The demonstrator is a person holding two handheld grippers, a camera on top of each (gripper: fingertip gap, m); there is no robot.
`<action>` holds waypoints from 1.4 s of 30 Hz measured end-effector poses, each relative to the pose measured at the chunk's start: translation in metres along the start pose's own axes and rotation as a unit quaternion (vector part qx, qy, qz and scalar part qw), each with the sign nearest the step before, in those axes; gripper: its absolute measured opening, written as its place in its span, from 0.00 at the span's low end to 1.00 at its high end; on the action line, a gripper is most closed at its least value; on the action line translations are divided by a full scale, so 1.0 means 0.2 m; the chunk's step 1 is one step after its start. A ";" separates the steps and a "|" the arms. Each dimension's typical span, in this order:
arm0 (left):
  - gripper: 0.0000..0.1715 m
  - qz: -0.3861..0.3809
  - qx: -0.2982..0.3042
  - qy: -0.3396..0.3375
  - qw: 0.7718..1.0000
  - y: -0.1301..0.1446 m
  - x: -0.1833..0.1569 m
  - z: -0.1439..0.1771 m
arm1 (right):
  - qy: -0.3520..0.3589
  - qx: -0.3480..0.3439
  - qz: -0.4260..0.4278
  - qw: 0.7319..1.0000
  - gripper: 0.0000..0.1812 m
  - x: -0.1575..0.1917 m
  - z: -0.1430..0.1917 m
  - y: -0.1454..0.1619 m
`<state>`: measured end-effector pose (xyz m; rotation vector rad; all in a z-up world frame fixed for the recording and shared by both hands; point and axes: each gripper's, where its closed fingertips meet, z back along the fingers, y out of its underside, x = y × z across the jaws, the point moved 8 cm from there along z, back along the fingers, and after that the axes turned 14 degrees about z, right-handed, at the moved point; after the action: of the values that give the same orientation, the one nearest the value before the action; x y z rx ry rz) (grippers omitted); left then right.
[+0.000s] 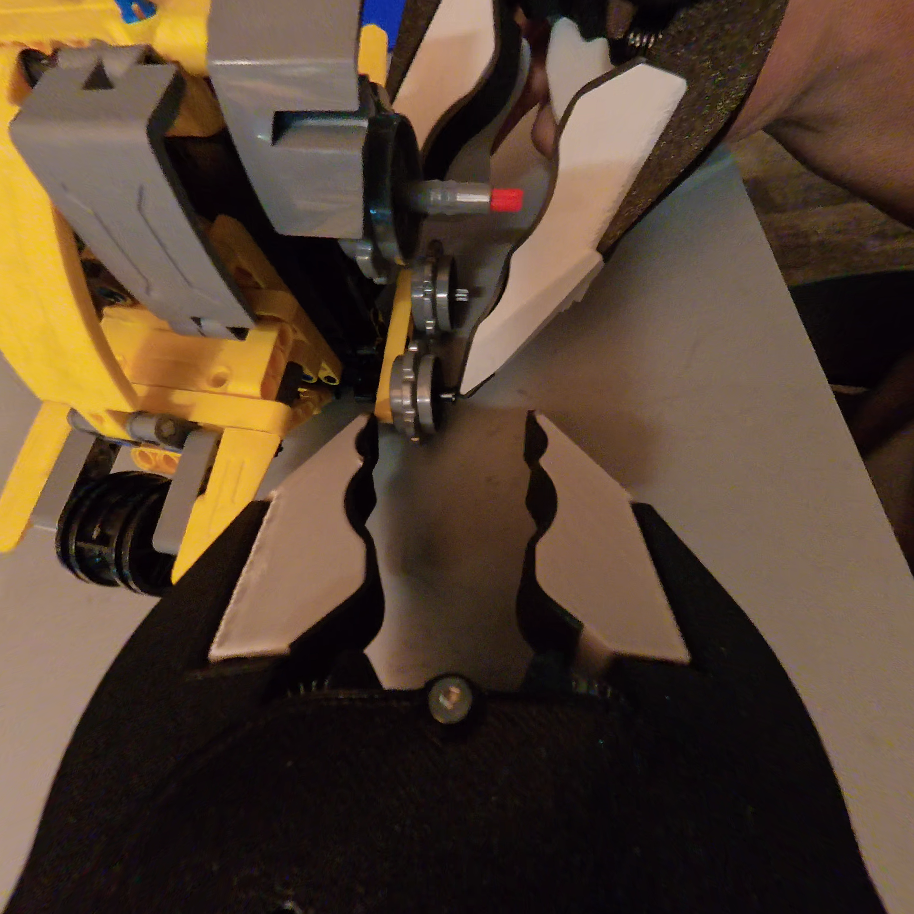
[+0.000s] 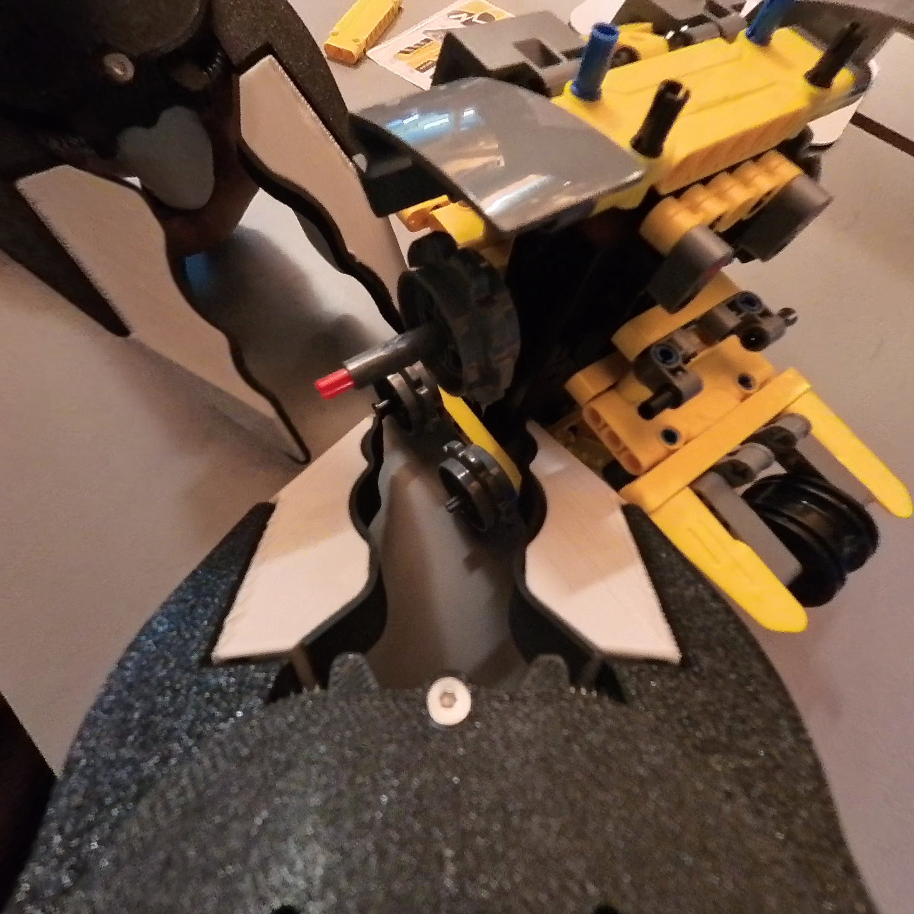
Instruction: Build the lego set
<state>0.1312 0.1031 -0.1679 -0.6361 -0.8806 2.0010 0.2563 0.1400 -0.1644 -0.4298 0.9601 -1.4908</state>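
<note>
Left wrist view: the left gripper [image 1: 447,425] is released, holding nothing, its fingertip just beside two small grey plastic wheels [image 1: 420,346] on the yellow and grey brick-built vehicle [image 1: 163,277] on the grey table [image 1: 692,445].

Right wrist view: the right gripper [image 2: 447,430] is spread around one small wheel, not clenched. I judge a slow, straight closing is best. One red-tipped axle [image 2: 361,373] and two blue pins [image 2: 593,59] show.

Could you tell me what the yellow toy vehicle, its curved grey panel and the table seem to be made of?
Yellow toy vehicle: moulded hard plastic by the look, with pin holes and crisp edges, mostly satin.
Curved grey panel: glossy plastic, since it shows bright reflections.
Table: smooth, matte, pale grey surface, probably laminate or painted board; I cannot tell which.
</note>
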 end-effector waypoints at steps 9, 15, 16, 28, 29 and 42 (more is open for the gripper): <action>0.17 0.062 -0.023 0.022 0.998 -0.02 0.08 0.03 | -0.001 -0.011 -0.004 1.000 0.22 -0.02 0.01 0.00; 0.25 0.078 -0.021 0.043 0.996 -0.02 0.08 0.03 | 0.004 -0.006 0.004 1.000 0.22 -0.01 0.01 0.00; 0.24 0.082 -0.022 0.043 0.995 -0.02 0.08 0.04 | 0.004 -0.006 0.004 1.000 0.22 -0.01 0.01 0.00; 0.16 0.096 -0.024 0.040 0.994 -0.02 0.11 0.04 | 0.004 -0.006 0.004 1.000 0.22 -0.01 0.01 0.00; 0.16 0.097 -0.023 0.040 0.994 -0.02 0.11 0.04 | 0.005 -0.006 0.004 1.000 0.22 -0.01 0.01 0.00; 0.14 0.100 -0.016 0.037 0.994 -0.01 0.12 0.03 | 0.006 0.001 0.006 1.000 0.22 0.00 0.00 0.00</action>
<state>0.1162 0.1224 -0.1650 -0.8410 -0.8333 2.1294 0.2566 0.1410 -0.1646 -0.4128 0.9691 -1.4857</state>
